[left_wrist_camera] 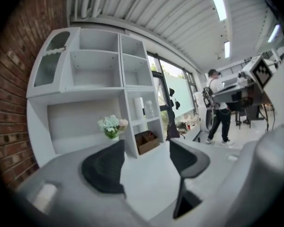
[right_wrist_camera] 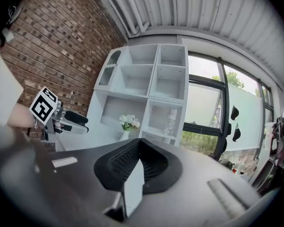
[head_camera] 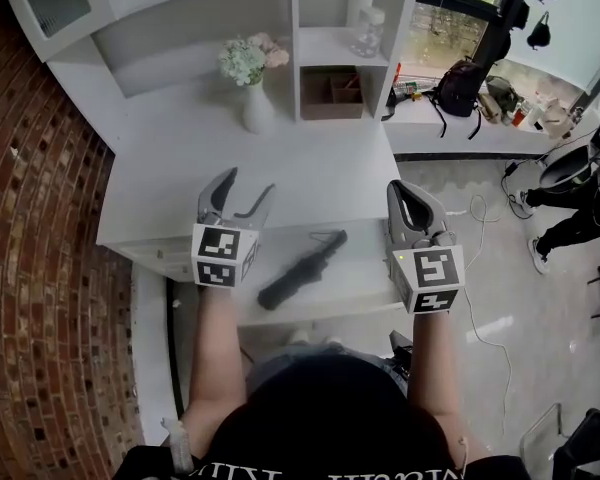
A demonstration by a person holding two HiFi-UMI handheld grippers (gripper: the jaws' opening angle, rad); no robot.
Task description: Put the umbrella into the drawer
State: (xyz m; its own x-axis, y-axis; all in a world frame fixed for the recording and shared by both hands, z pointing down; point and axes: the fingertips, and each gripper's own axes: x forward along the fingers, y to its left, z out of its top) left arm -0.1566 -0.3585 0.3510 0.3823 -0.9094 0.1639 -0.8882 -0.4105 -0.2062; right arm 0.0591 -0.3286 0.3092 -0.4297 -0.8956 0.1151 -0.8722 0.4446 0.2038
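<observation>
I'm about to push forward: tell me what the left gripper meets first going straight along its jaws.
Likely the brown open box in the white shelf unit's low cubby: it sits between the open left gripper's jaws, across white desktop. Depth is unclear; the pale flower bunch stands just left.

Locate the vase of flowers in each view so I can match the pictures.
Head view: vase of flowers top centre, standing on the desk.
Left gripper view: vase of flowers left of centre, mid-height.
Right gripper view: vase of flowers slightly left of centre, small.
Shared landmark: white shelf unit behind it, glass jar in the cubby to its right.
</observation>
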